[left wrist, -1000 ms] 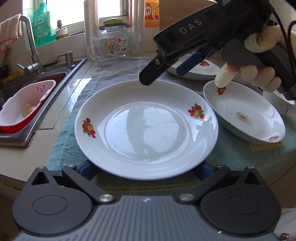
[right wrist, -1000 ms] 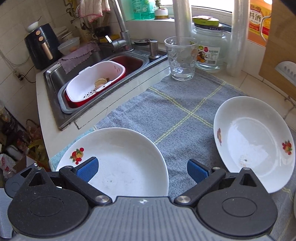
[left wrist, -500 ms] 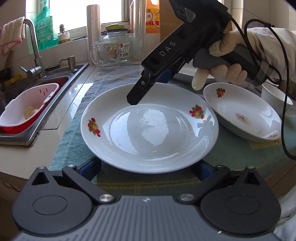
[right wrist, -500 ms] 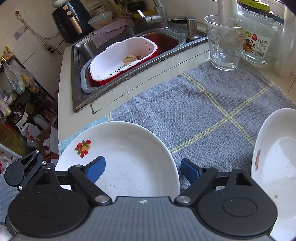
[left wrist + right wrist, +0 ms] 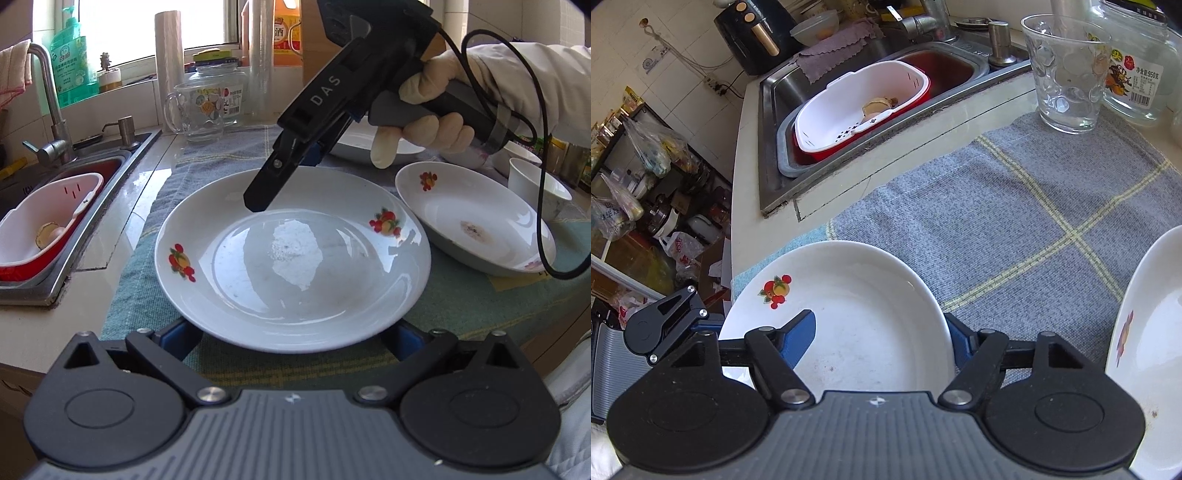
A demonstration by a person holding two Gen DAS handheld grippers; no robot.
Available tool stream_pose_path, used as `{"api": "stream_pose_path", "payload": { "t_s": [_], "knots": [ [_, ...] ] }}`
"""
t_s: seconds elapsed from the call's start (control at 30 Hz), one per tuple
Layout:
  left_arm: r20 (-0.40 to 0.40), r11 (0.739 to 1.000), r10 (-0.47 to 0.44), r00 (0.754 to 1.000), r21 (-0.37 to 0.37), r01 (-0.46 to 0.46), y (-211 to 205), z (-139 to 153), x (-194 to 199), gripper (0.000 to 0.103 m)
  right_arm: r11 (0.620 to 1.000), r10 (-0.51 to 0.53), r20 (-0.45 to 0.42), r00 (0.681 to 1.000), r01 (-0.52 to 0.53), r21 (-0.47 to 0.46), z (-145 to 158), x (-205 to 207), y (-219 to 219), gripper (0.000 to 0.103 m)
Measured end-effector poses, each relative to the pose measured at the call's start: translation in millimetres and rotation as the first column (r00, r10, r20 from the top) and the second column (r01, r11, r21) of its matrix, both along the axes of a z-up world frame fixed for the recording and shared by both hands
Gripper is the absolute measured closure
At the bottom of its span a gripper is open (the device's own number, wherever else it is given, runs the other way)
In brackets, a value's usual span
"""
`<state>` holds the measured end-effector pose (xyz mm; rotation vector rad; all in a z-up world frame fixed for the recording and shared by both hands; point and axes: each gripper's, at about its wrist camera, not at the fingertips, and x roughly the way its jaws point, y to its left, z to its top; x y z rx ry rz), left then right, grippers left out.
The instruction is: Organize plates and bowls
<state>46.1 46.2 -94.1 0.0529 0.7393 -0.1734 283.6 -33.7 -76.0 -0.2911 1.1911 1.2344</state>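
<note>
Now the right tool [image 5: 879,330] has just been closing across the far rim of the big fruit-print plate [image 5: 291,258] on the desk's blue cloth [image 5: 997,206], one blue finger inside, one outside, so next it needs a firm pinch, then a lift.

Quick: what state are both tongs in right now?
Left tongs: open, at the near rim of the plate.
Right tongs: open, have just been closing over the plate's far rim, not yet pinching it.
</note>
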Motion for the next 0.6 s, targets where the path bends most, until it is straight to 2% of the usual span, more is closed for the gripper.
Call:
{"api": "stream_pose_path", "payload": {
  "t_s": [0.3, 0.6],
  "knots": [
    [0.005, 1.000, -0.007, 1.000, -0.011, 0.007, 8.7, 12.2, 8.4, 0.002, 1.000, -0.021, 0.008, 1.000, 0.020, 0.022, 8.9, 5.7, -0.9, 0.024],
    [0.021, 1.000, -0.031, 0.999, -0.002, 0.031, 21.2, 18.9, 46.6, 0.002, 0.997, -0.051, 0.052, 0.997, 0.048, 0.059, 22.8, 36.8, 1.8, 0.024]
  ]
}}
